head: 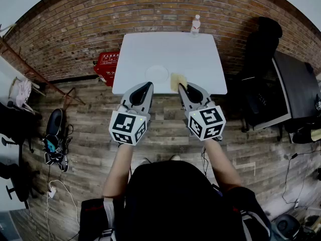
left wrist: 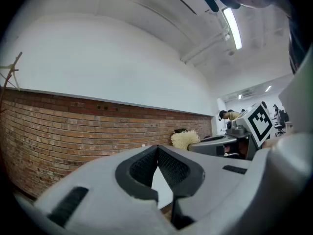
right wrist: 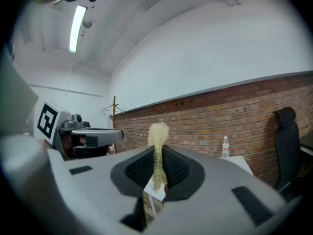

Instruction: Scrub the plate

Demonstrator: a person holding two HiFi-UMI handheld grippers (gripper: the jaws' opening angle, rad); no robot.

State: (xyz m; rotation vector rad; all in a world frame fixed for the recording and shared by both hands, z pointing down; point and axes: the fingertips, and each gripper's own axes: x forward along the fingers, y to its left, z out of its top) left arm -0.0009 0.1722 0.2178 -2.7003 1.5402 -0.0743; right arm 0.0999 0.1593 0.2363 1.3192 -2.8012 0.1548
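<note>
A white plate [head: 157,73] lies near the front edge of the white table [head: 200,54]. Both grippers hover side by side in front of the table, above the wooden floor and tilted upward. My right gripper [head: 181,86] is shut on a yellowish scrub sponge [head: 178,81], which sticks up between its jaws [right wrist: 157,151]. The sponge also shows in the left gripper view [left wrist: 185,139]. My left gripper [head: 146,86] is shut with nothing between its jaws [left wrist: 157,153]. The plate is hidden in both gripper views.
A clear bottle [head: 195,24] stands at the table's far edge [right wrist: 225,146]. A red crate [head: 106,64] sits left of the table, a black chair [head: 261,44] and dark desk [head: 296,84] to the right. A brick wall runs behind.
</note>
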